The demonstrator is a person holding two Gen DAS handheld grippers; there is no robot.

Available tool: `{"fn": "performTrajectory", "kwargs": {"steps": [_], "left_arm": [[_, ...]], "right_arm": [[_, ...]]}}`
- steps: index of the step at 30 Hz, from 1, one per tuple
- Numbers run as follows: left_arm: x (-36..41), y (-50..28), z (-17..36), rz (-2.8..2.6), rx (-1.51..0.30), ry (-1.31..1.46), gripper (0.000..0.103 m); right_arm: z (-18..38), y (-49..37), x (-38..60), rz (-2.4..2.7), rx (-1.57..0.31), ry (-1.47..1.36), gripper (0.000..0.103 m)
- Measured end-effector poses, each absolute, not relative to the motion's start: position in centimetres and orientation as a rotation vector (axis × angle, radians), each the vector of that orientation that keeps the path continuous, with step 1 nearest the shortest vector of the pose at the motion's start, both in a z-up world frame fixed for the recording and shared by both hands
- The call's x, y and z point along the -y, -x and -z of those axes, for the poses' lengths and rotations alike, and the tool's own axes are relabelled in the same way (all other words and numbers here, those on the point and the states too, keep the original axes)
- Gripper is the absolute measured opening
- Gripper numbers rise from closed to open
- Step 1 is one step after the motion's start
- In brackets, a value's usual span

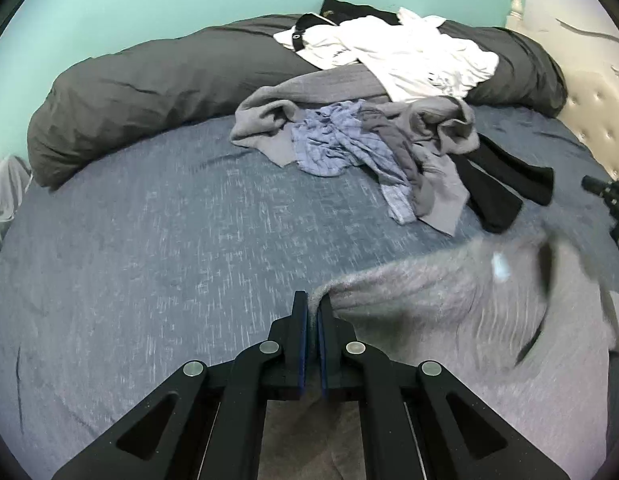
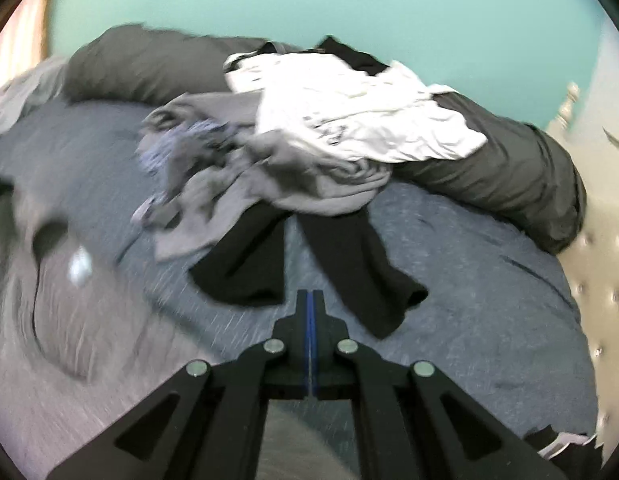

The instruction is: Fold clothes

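Note:
A grey shirt with a pale neck label lies blurred across the blue bed sheet. My left gripper is shut on the shirt's edge, which bunches up at the right fingertip and runs off to the right. The same shirt fills the left of the right wrist view. My right gripper is shut, its blue pads meet and no cloth shows at the tips. Grey cloth passes under its fingers; whether it is pinched I cannot tell. In the left wrist view the right gripper sits at the right edge.
A heap of clothes lies beyond: blue checked garment, grey top, black trousers, white shirt. A dark grey rolled duvet runs along the teal wall. A tufted cream headboard bounds the right side.

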State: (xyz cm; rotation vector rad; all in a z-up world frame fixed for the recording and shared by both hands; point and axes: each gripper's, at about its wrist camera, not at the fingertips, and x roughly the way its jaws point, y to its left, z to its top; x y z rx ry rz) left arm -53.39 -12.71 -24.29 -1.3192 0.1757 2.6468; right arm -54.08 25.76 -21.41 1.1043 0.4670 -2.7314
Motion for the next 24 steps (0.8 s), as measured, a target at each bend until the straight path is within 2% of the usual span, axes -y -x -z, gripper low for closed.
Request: {"fn": "performTrajectory", "kwargs": {"steps": [3, 7, 9, 14, 17, 19, 20, 21, 24], "left_arm": [[12.2, 54.3, 26.4, -2.627, -0.184, 1.364, 0.004], [12.3, 54.7, 29.3, -2.595, -0.181, 1.419, 0.004], [12.5, 54.6, 30.2, -2.590, -0.174, 1.430, 0.004], [12.6, 54.2, 31.0, -2.583, -0.183, 1.438, 0.004], [12.6, 54.1, 31.3, -2.583, -0.177, 1.440, 0.004], [12.5, 54.0, 31.5, -2.583, -0.184, 1.441, 0.004], [12.5, 54.0, 31.5, -2.586, -0.190, 1.437, 0.004], [12.5, 53.9, 31.5, -2.591, -0.195, 1.430, 0.004], [12.6, 53.8, 31.2, -2.618, -0.211, 1.396, 0.004]], "right_arm": [[22.6, 55.3, -25.7, 2.644, -0.373, -1.155, 0.000], [26.9, 55.5, -24.4, 2.350, -0.234, -1.267, 0.002], [29.2, 55.5, -23.9, 2.278, -0.251, -1.342, 0.021], [31.2, 54.9, -24.4, 2.239, -0.204, -1.358, 0.042], [32.0, 54.6, -23.7, 2.231, -0.310, -1.385, 0.042], [32.6, 54.1, -23.2, 2.219, -0.385, -1.382, 0.026], [32.7, 53.8, -22.9, 2.222, -0.423, -1.372, 0.007], [32.5, 53.5, -22.8, 2.242, -0.449, -1.348, 0.003], [31.2, 53.0, -22.7, 2.339, -0.517, -1.262, 0.002]]}}
